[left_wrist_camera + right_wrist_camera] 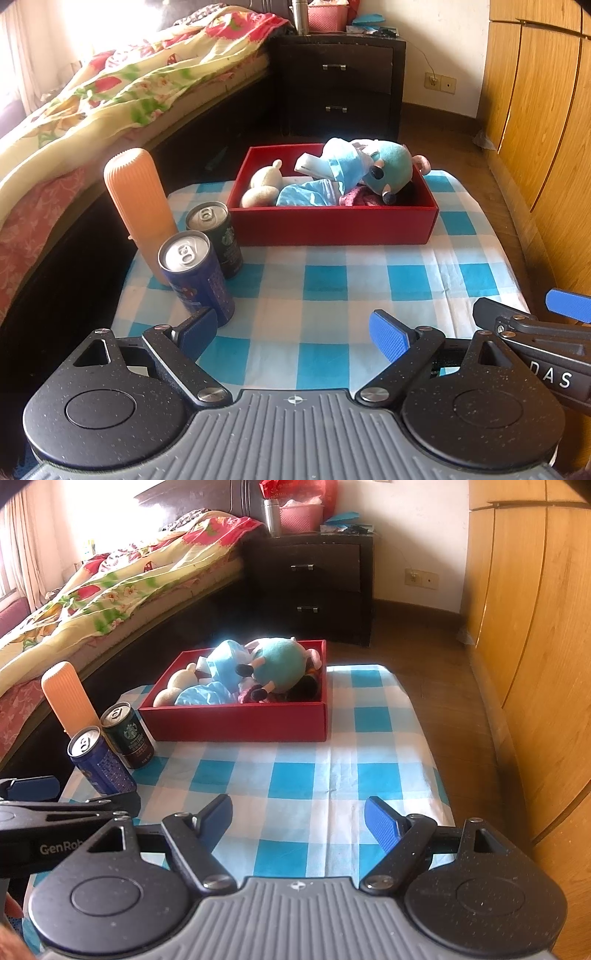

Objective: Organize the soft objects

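In the red box [332, 225], the near wall hides the undersides of the soft toys. The cream plush [262, 186] shows only its head and one ear. A dark toy [308, 688] at the box's 3 o'clock corner is mostly buried under the teal doll [280, 664]; what it is cannot be told. The orange ribbed bottle [138, 206] has its base hidden behind the blue can [197, 277], whose label is too blurred to read. In the left wrist view the right hand-held gripper [528, 306] is cut off at 3 o'clock. Items on the nightstand [314, 576] run past the top edge.
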